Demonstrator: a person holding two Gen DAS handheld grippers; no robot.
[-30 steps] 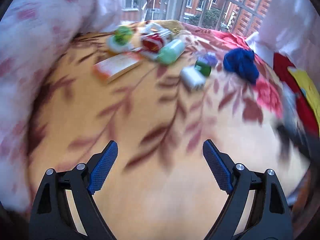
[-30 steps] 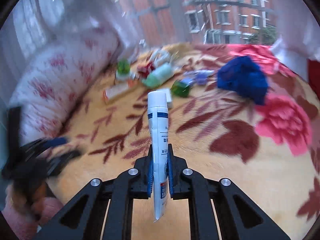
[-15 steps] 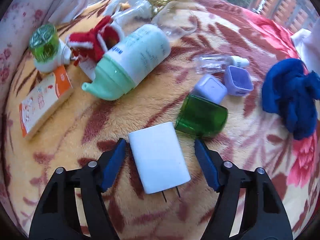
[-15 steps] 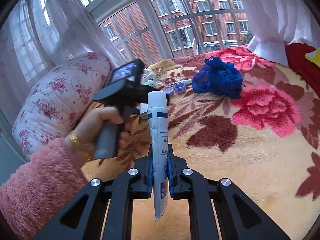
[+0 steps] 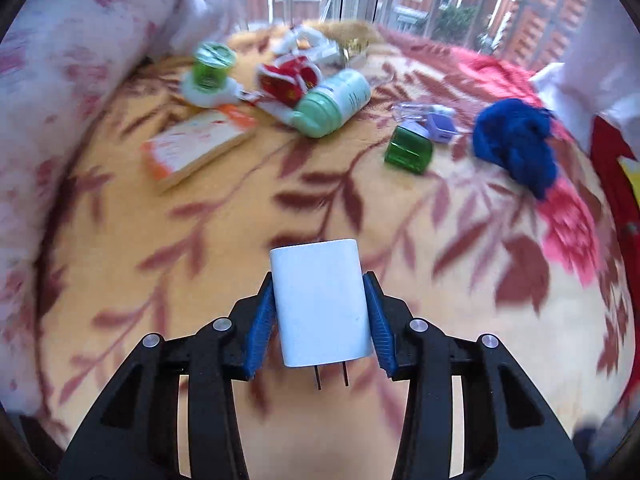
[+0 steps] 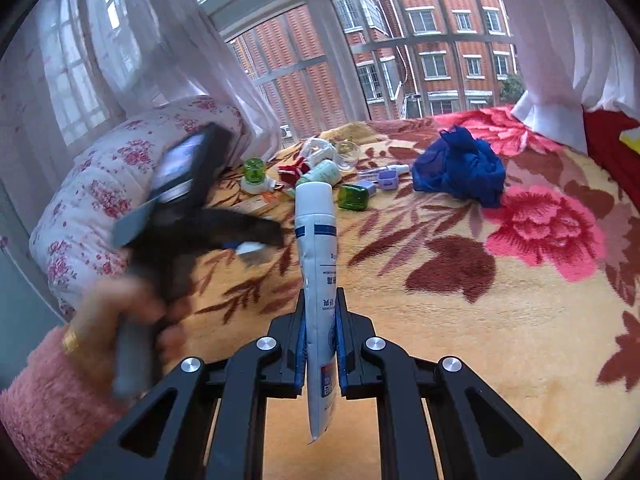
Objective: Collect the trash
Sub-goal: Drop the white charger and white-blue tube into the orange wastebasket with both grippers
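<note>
While the floral blanket [image 5: 208,360] serves as the ground for everything listed, items run left to right from the green-capped bottle [image 5: 210,65] at its far edge.

- Pink-sleeved hand [image 6: 120,320]: left of that bottle in the right wrist view, gripping the left gripper's handle; blurred.
- Orange-and-white box [image 5: 196,146]: just nearer than the bottle.
- Red-and-white wrapper [image 5: 286,78]: right of the bottle, touching the mint-green bottle [image 5: 334,102], which lies on its side.
- Left gripper [image 5: 322,312]: jaws have just been closing and now press both sides of a white plug adapter [image 5: 322,304], prongs toward the camera, lifted clear of the blanket.
- Right gripper [image 6: 320,340]: clamped on a white squeeze tube [image 6: 318,248], cap up.
- Green cap [image 5: 408,152] and lilac cap [image 5: 440,130]: further right of the bottle.
- Blue cloth [image 5: 516,144]: rightmost, bunched.
</note>
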